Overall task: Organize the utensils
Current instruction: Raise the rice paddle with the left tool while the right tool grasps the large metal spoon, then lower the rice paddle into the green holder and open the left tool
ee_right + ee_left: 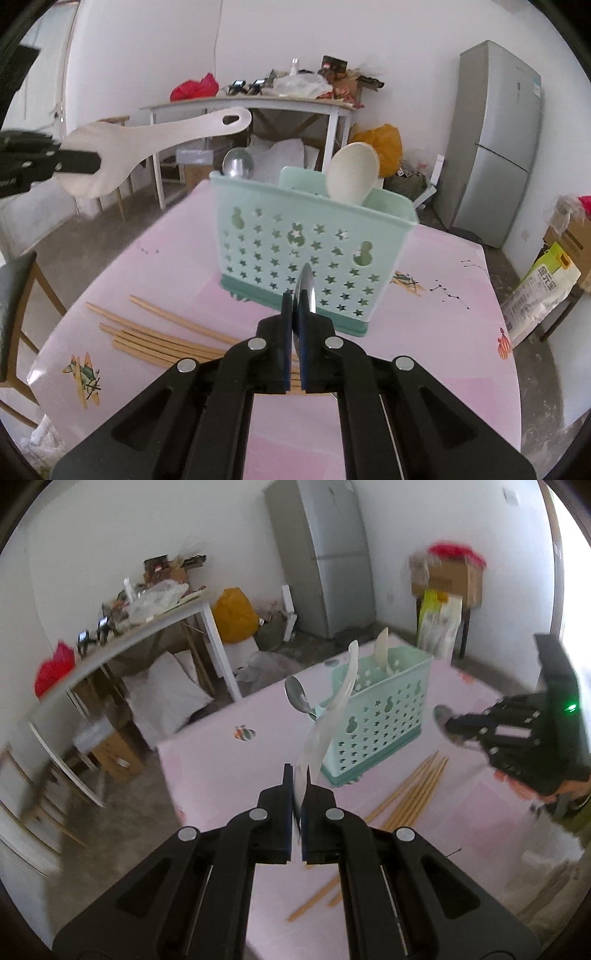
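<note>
Left hand-held gripper [298, 794] clamped on white rice paddle [334, 701]; right hand-held gripper [295, 314] clamped on metal spoon [307, 286]. Green basket [295, 240] beyond, chopsticks [159, 332] on pink bench [424, 350].

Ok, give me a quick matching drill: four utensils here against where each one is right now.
1. translucent white plastic rice paddle
2. cream plastic spoon
3. wooden chopsticks
4. thin metal utensil

A. lying on the pink table
B. standing in the mint green star-cut basket
C. held in the left gripper
D. held in the right gripper

Pairs: 1-C, 2-B, 3-A, 4-D
</note>
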`<state>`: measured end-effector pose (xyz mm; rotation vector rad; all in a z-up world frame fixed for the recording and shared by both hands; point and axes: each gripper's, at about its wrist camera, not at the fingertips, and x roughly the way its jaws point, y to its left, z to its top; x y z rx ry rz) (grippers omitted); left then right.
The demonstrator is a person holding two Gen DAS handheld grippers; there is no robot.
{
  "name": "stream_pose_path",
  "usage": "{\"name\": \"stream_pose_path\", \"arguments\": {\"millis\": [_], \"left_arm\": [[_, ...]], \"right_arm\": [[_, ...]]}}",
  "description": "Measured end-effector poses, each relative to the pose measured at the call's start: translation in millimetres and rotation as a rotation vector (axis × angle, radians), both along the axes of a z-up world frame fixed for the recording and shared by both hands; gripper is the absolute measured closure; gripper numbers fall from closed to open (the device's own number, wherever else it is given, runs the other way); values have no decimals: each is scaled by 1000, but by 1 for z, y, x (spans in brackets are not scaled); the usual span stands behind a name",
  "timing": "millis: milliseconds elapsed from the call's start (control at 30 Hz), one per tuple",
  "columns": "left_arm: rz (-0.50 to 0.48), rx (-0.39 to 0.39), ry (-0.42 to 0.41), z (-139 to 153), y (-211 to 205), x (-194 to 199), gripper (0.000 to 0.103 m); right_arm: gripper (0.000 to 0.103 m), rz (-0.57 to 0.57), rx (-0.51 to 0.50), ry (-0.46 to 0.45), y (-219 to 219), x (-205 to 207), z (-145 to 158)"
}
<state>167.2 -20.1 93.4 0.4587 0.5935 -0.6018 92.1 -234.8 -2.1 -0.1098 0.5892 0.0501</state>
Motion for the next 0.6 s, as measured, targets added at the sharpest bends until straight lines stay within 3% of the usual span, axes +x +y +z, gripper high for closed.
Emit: {"name": "stream_pose_path", "arguments": {"millis": [267, 433, 533, 600], "left_arm": [[-72, 458, -45, 14, -62, 28, 101], [-159, 703, -2, 13, -95, 52, 101], [-198, 805, 48, 11, -113, 67, 100], [-208, 814, 67, 13, -122, 77, 99]], "right_arm": [[100, 1, 83, -43, -19, -10, -1], [100, 1, 128, -57, -28, -11, -4], [100, 5, 142, -64, -32, -12, -4], [100, 9, 150, -68, -33, -12, -5]]}}
